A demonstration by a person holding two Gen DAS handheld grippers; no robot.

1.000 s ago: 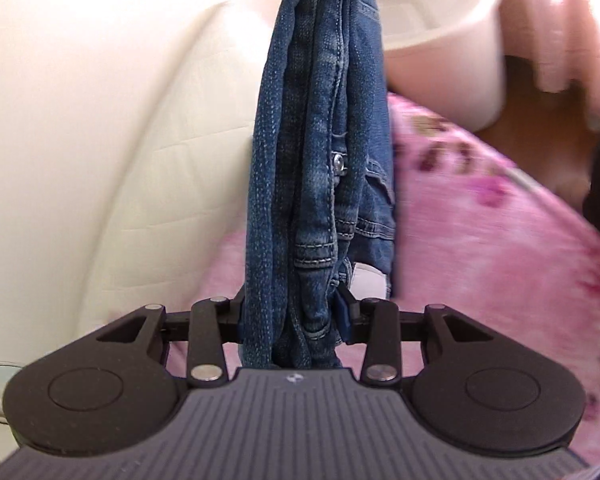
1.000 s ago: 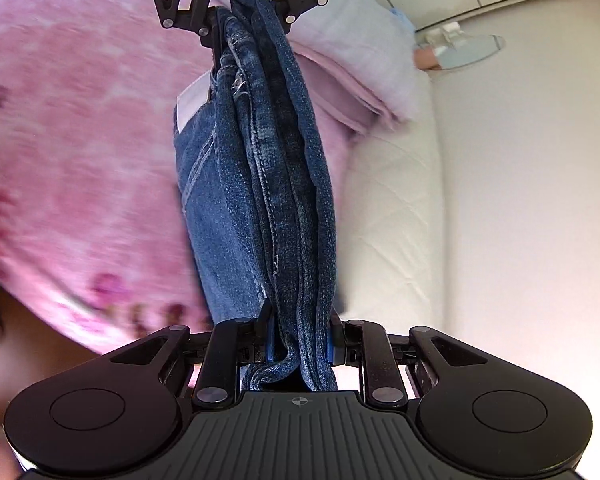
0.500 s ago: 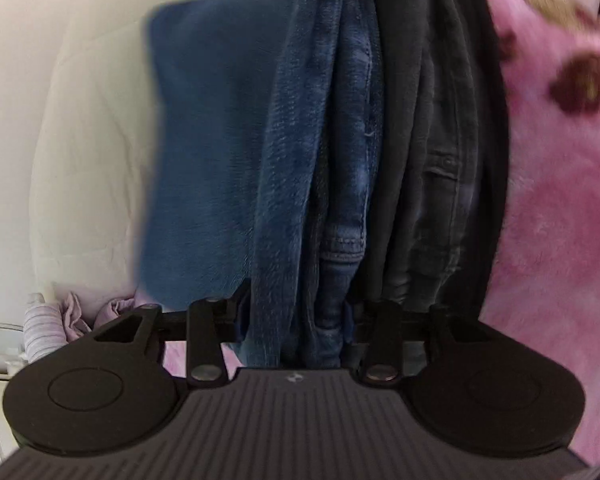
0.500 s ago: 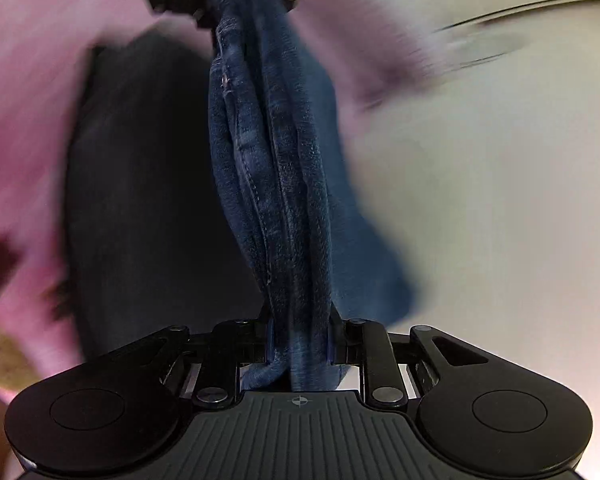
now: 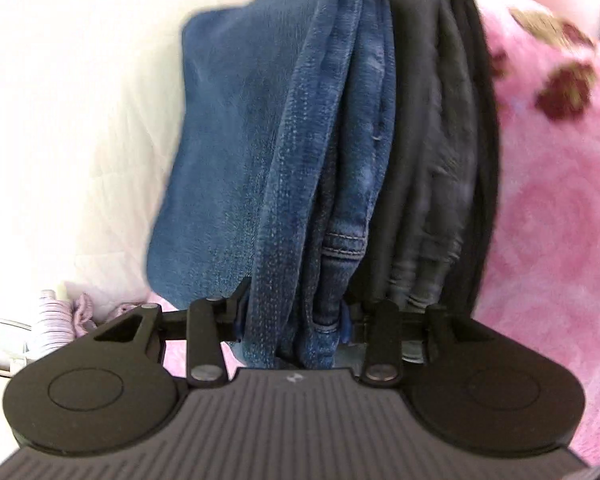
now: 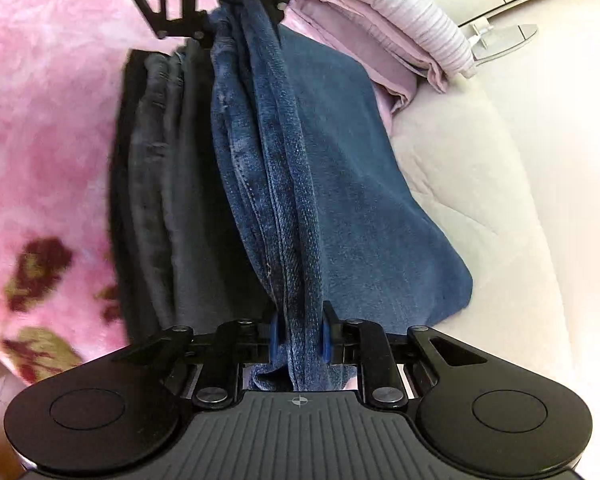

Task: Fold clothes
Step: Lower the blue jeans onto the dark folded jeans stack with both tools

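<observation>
A folded pair of blue jeans (image 5: 340,140) is stretched as a thick bundle between my two grippers. In the left wrist view my left gripper (image 5: 294,316) pinches one end, its jaws closing on the denim. My right gripper (image 6: 299,332) grips the other end of the jeans (image 6: 268,168) between its blue pads, its jaws closing too. The left gripper (image 6: 236,20) shows at the top of the right wrist view. The jeans hang low over a folded dark grey garment (image 6: 168,184) and a folded blue cloth (image 6: 360,184); whether they touch these I cannot tell.
The dark garment (image 5: 432,140) and blue cloth (image 5: 228,140) lie side by side across a pink flowered blanket (image 5: 552,200) and a white quilted cushion (image 6: 480,184). Folded lilac and striped clothes (image 6: 380,20) are stacked beyond them.
Both grippers have come down with the jeans, from high above the blanket to just over the dark garment and blue cloth, which now fill the views.
</observation>
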